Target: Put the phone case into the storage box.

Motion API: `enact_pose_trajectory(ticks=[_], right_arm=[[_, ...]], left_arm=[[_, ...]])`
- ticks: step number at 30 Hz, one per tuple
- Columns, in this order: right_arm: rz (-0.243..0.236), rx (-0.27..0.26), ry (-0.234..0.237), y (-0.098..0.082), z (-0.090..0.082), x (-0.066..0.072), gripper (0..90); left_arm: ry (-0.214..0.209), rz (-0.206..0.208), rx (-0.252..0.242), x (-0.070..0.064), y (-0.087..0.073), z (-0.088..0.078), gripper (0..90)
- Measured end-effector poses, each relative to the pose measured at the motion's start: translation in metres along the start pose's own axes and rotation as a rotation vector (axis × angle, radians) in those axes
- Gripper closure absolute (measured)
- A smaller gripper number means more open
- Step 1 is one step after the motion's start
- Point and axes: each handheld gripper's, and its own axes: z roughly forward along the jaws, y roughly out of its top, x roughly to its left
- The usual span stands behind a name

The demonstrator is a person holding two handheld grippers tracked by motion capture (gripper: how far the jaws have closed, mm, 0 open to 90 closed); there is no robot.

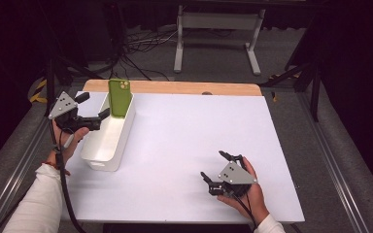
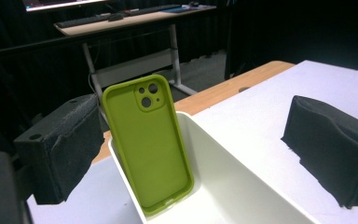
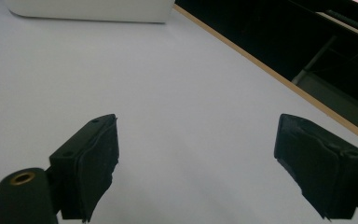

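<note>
A green phone case (image 1: 119, 98) stands on end in the far end of a white bin (image 1: 108, 141), leaning on its end wall, camera cutout at the top. My left gripper (image 1: 96, 105) hovers at the bin's left side, open, its jaws pointing toward the case without touching it. In the left gripper view the phone case (image 2: 149, 144) stands between and beyond the wide-apart jaws of the left gripper (image 2: 193, 126), inside the bin (image 2: 242, 163). My right gripper (image 1: 212, 165) rests low over the white table near the front right, open and empty; its own view shows the right gripper (image 3: 196, 140) above bare table.
The white tabletop (image 1: 189, 141) has a wooden strip (image 1: 184, 88) along its far edge. The bin's near wall (image 3: 88, 9) shows at the top of the right gripper view. A desk frame (image 1: 218, 29) and cables lie on the floor beyond the table.
</note>
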Motion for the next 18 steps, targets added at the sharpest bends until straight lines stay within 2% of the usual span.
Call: enact_pose_trajectory(ticks=[4,12,15,18], right_arm=[[0.001,-0.002,-0.001,0.001,-0.001,-0.001,15.0],[-0.002,0.0,0.0,0.001,-0.001,0.0,14.9],[-0.002,-0.001,0.001,0.001,-0.001,0.0,14.9],[-0.001,0.004,0.003,0.0,0.0,0.0,14.9]], left_arm=[[0.01,0.004,-0.018,-0.002,0.003,-0.006,5.6],[-0.009,0.001,-0.017,-0.007,0.003,-0.013,5.3],[0.001,0.002,-0.035,-0.011,0.002,-0.016,5.4],[-0.012,0.003,-0.041,-0.015,0.002,-0.017,5.5]])
